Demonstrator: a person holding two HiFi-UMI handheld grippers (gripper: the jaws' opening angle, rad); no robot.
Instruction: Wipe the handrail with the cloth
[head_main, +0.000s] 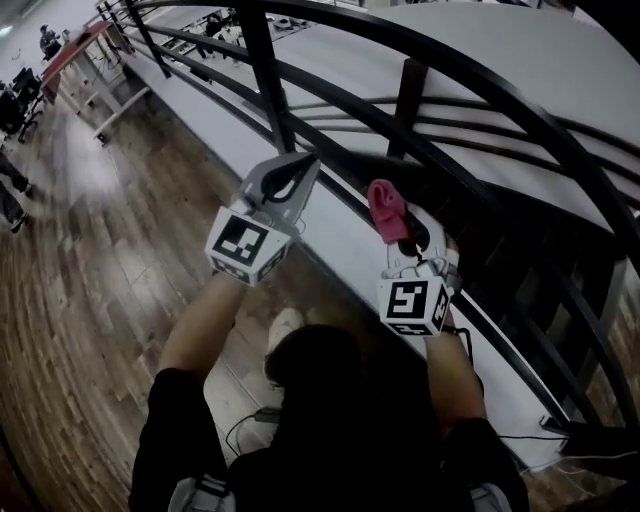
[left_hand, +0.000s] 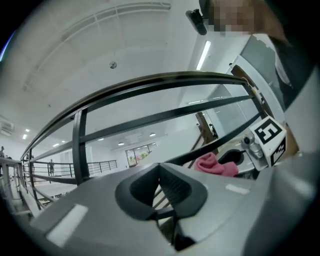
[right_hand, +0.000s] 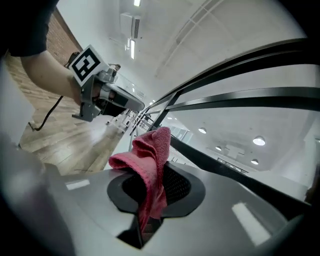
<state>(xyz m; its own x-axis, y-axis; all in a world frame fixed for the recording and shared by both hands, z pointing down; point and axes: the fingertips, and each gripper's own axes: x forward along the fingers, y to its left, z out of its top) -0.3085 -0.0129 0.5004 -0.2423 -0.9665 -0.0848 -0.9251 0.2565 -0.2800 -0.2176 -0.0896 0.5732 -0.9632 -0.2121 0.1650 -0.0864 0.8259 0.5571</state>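
Wood floor (head_main: 110, 260), white ceiling (left_hand: 100, 40), strip light (left_hand: 204, 55)

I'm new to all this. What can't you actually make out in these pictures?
- The cloth: its lower end is hidden between the right gripper's jaws in the right gripper view.
- Whether the cloth touches the handrail: no view shows a gap or contact clearly.
- The handrail's ends: cut off by the edges in every view.
- The distant people at the head view's top left: too small.
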